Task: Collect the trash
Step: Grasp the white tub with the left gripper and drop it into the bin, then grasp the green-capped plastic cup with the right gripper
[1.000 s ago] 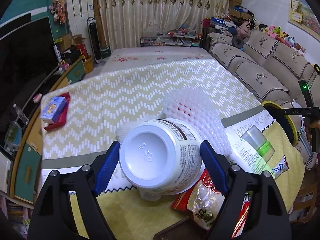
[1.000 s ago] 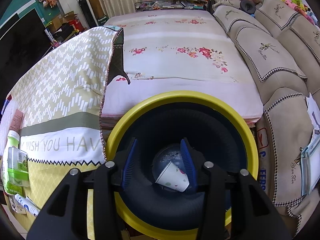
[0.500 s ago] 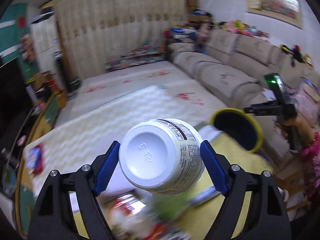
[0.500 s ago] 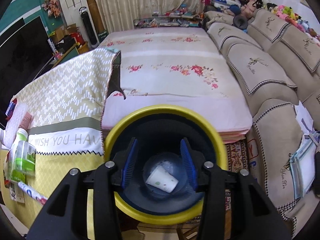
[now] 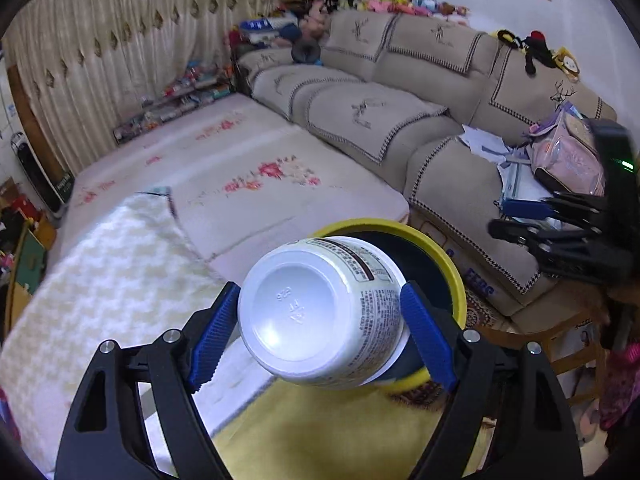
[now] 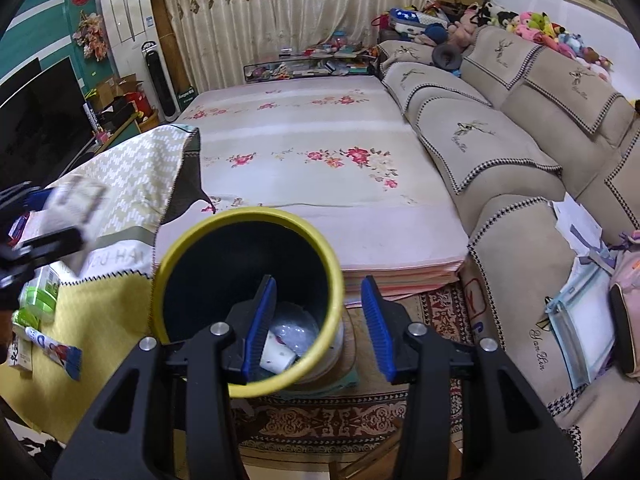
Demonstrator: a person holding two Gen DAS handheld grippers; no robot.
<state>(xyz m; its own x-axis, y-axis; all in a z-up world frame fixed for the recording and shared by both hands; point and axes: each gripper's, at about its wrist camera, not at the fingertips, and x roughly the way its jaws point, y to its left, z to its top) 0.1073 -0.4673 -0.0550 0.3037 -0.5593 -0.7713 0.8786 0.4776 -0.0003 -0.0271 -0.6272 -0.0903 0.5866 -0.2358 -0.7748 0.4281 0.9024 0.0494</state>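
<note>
My left gripper (image 5: 320, 320) is shut on a white plastic cup (image 5: 316, 312) with a printed label, its bottom facing the camera. It holds the cup in the air just in front of the yellow-rimmed trash bin (image 5: 448, 264). In the right wrist view the bin (image 6: 200, 240) stands on the floor beside the table, with a white paper cup (image 6: 276, 354) at its bottom. My right gripper (image 6: 320, 326) is open and empty above the bin's right rim. The left gripper with its cup (image 6: 68, 208) shows blurred at the left edge.
A green-labelled bottle (image 6: 38, 296) and a snack wrapper (image 6: 48, 346) lie on the yellow tablecloth (image 6: 104, 312). A floral mat (image 6: 304, 164) and a beige sofa (image 6: 500, 152) lie behind the bin. A patterned rug (image 6: 320, 420) lies under it.
My left gripper has lifted the cup off the table and swung it right toward the bin. My right gripper has pulled back and right from over the bin and opened wider.
</note>
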